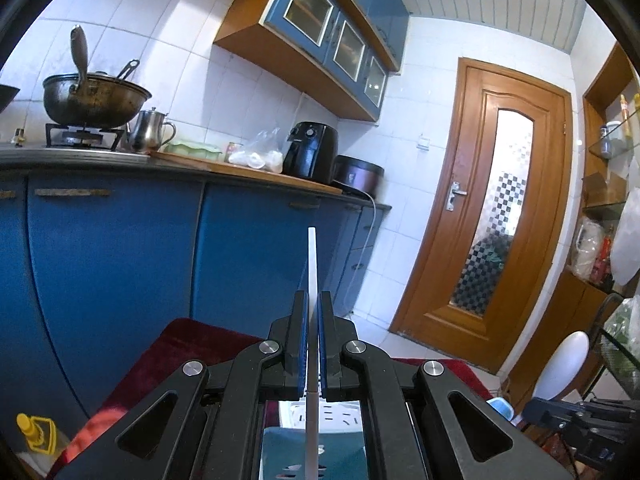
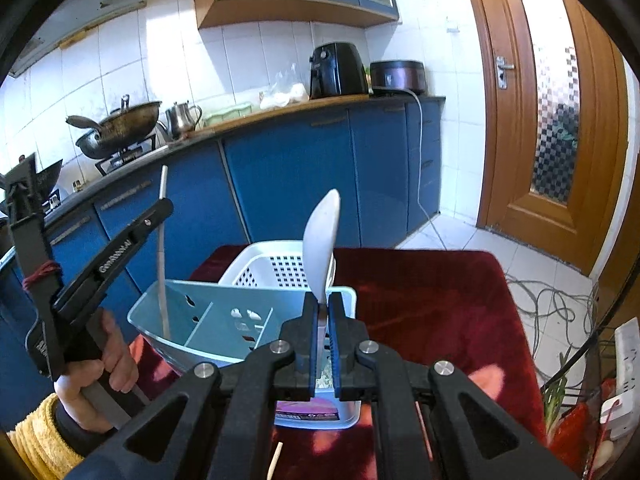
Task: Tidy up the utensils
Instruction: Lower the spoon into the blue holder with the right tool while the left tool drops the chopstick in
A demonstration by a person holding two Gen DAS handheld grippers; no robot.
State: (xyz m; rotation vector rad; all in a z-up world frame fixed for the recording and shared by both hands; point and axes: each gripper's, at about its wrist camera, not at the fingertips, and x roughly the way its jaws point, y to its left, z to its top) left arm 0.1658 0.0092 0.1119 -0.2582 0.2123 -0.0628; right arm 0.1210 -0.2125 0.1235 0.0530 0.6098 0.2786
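Observation:
My left gripper [image 1: 313, 296] is shut on a white chopstick [image 1: 312, 256] that stands upright. In the right wrist view the left gripper [image 2: 160, 204] holds that chopstick [image 2: 162, 276] with its lower end inside the light blue divided utensil holder [image 2: 208, 324] on the red cloth. My right gripper [image 2: 323, 300] is shut on a white spoon [image 2: 320, 240], bowl pointing up, just above the holder's right end. A white perforated basket [image 2: 276, 264] sits behind the holder.
A red cloth [image 2: 432, 308] covers the table. A wooden chopstick [image 2: 275, 460] lies at its near edge. Blue cabinets [image 2: 288, 168] and a counter with a wok [image 2: 128, 120], kettle and air fryer stand behind. A wooden door [image 2: 552, 112] is at right, cables on the floor.

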